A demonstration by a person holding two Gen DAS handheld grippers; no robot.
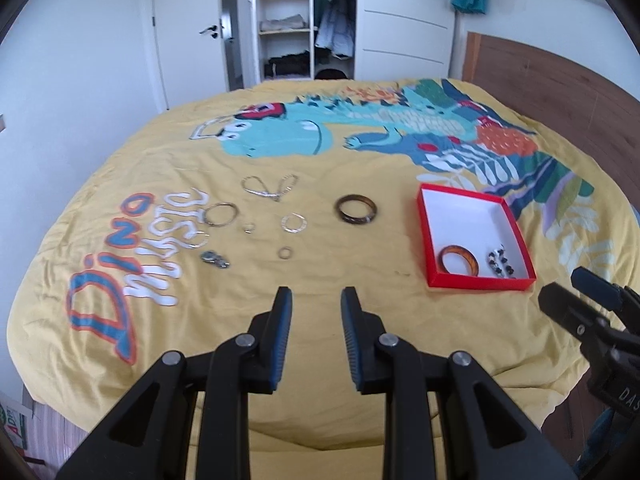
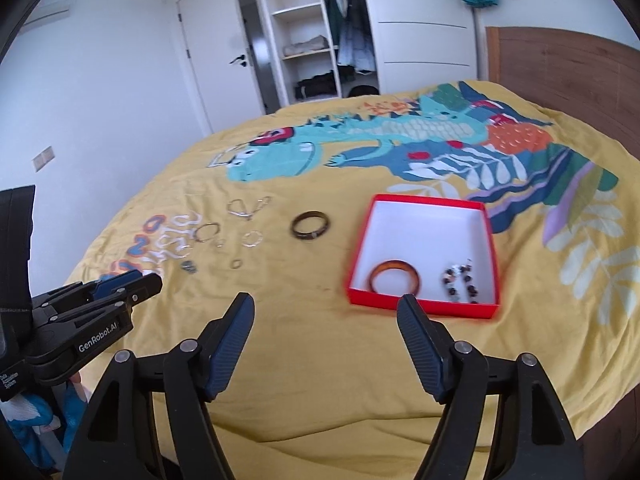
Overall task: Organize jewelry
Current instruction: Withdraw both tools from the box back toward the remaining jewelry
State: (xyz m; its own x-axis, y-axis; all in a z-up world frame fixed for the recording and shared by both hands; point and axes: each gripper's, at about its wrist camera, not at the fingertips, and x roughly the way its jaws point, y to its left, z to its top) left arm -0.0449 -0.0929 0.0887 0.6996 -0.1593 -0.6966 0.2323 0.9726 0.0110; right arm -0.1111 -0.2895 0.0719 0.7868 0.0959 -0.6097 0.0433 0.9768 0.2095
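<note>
Two grippers are in your hands above the near edge of the bed, and neither carries anything. Your left gripper point(image 1: 316, 300) has its jaws partly apart with only bedspread showing between them. Your right gripper point(image 2: 326, 308) is spread wide, its jaws empty, hanging just short of the red box point(image 2: 420, 308).

That red box is your landmark. It lies open on the yellow bedspread point(image 1: 320, 400), white inside. In its near end sit an amber bangle point(image 2: 394, 276) and, beside it to the right, a beaded bracelet point(image 2: 460, 278), the two apart from each other.

Left of the box, on the bare cloth, a dark bangle point(image 1: 356, 209) lies closest. Further left a loose scatter spreads out: a silver chain point(image 1: 270, 188) at the far side, a thin silver hoop point(image 1: 221, 214), a flat pale ring point(image 1: 294, 223), a small ring point(image 1: 285, 253) nearer you, and a dark small cluster point(image 1: 215, 260) that is too blurred to identify.

Beyond the box, the bedspread's dinosaur print runs across the bed. A wooden headboard point(image 1: 560, 80) stands to the right, and an open wardrobe point(image 1: 304, 20) with shelves and hanging clothes faces you past the far edge, next to a white door point(image 1: 192, 32).
</note>
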